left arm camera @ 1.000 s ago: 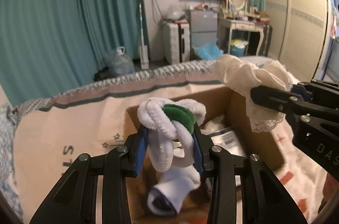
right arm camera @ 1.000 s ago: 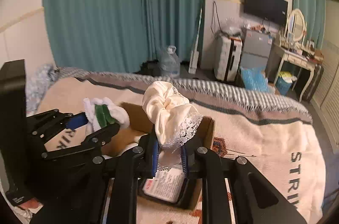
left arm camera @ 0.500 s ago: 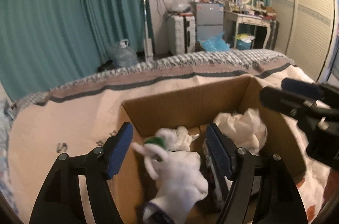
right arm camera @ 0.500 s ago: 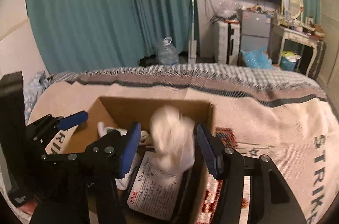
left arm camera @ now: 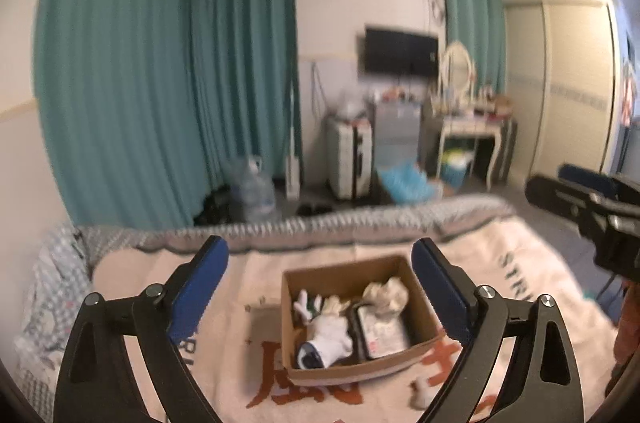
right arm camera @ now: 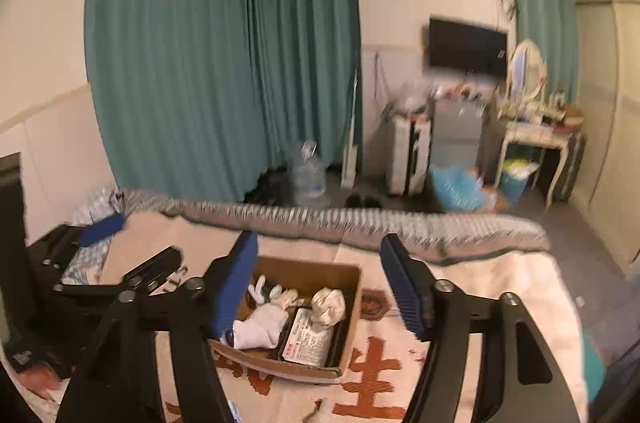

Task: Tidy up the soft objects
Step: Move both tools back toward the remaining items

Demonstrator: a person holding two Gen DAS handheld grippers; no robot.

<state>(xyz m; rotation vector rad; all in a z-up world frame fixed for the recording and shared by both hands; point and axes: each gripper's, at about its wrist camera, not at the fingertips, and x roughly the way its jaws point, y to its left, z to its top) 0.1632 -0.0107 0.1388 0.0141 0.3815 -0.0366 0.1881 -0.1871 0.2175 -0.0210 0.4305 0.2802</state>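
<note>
Cream woven fabric with rust-red lettering covers the bed [left arm camera: 224, 355], and a grey fringed band runs along its far edge. On this blanket [right arm camera: 500, 287] sits an open cardboard box [left arm camera: 424, 319], well below both tools. The left gripper [left arm camera: 320, 295] hangs above it with its blue-padded fingers [left arm camera: 200, 287] spread wide and nothing between them; the right gripper [right arm camera: 320, 287] is likewise released, its fingers [right arm camera: 402, 287] parted and empty. Inside the box, a dark flat packet [right arm camera: 306, 339] with a white printed label lies along the right-hand side. A white sock [left arm camera: 326, 339] with a dark toe rests beside it on the left. A crumpled cream scrunchie [left arm camera: 386, 295] sits at the packet's far end, and a white fuzzy scrunchie [right arm camera: 264, 293] with a bit of green lies behind the sock. A small pale scrap [left arm camera: 420, 389] lies on the blanket just outside the box's near right corner.
</note>
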